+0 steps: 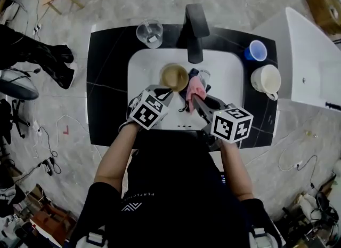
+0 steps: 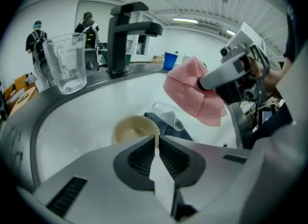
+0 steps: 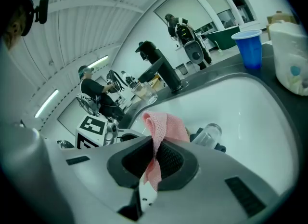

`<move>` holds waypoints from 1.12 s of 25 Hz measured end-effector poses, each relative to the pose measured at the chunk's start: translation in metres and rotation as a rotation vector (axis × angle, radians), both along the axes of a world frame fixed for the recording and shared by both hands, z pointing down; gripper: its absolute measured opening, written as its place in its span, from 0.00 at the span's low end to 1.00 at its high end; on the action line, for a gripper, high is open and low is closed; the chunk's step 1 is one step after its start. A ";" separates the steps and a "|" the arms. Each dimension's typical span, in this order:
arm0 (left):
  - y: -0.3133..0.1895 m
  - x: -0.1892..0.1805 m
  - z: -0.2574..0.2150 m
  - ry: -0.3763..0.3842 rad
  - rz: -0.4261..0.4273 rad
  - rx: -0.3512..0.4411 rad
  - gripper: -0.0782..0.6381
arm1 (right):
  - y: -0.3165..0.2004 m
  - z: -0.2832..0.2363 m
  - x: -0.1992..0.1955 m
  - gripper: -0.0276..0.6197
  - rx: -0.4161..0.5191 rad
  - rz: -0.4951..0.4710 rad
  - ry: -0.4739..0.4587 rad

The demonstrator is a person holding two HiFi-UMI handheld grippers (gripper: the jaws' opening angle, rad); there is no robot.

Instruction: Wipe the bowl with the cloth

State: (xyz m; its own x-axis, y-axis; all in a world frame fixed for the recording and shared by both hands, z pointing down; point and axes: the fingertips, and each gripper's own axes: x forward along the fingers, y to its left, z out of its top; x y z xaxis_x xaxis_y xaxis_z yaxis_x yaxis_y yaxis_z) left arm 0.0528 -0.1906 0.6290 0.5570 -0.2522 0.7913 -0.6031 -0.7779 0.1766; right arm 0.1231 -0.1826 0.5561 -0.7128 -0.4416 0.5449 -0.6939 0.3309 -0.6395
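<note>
A tan bowl [image 1: 173, 76] sits in the white sink [image 1: 229, 73], just in front of the faucet. My left gripper [image 1: 169, 88] is shut on the bowl's near rim; in the left gripper view a strip of the bowl [image 2: 134, 128] shows pinched between the jaws of that gripper [image 2: 157, 143]. My right gripper [image 1: 193, 98] is shut on a pink cloth [image 1: 195, 88] and holds it in the air just right of the bowl. In the right gripper view the cloth [image 3: 166, 125] rises from the closed jaws of the right gripper [image 3: 156, 153]. From the left gripper view the cloth [image 2: 192, 93] hangs above the basin.
A clear glass [image 2: 166, 112] lies on a dark cloth [image 2: 168, 127] in the basin, right of the bowl. A black faucet [image 1: 195, 28] and a glass jug [image 1: 149, 32] stand behind the sink. A blue cup [image 1: 256, 50] and a white mug [image 1: 266, 79] stand on the right counter.
</note>
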 end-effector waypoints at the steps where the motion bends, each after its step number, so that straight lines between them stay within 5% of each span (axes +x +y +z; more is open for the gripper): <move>1: 0.001 0.000 0.004 -0.035 0.032 0.010 0.14 | 0.000 0.001 0.001 0.11 -0.005 0.002 -0.002; 3: 0.003 0.001 0.014 -0.113 0.105 0.032 0.23 | 0.000 0.002 0.002 0.11 -0.015 0.005 -0.011; 18: 0.004 0.006 0.068 -0.497 0.613 0.092 0.28 | -0.010 0.020 0.005 0.11 -0.077 -0.003 -0.049; 28: 0.007 0.009 0.085 -0.545 0.708 0.090 0.20 | -0.013 0.027 0.006 0.11 -0.094 -0.021 -0.069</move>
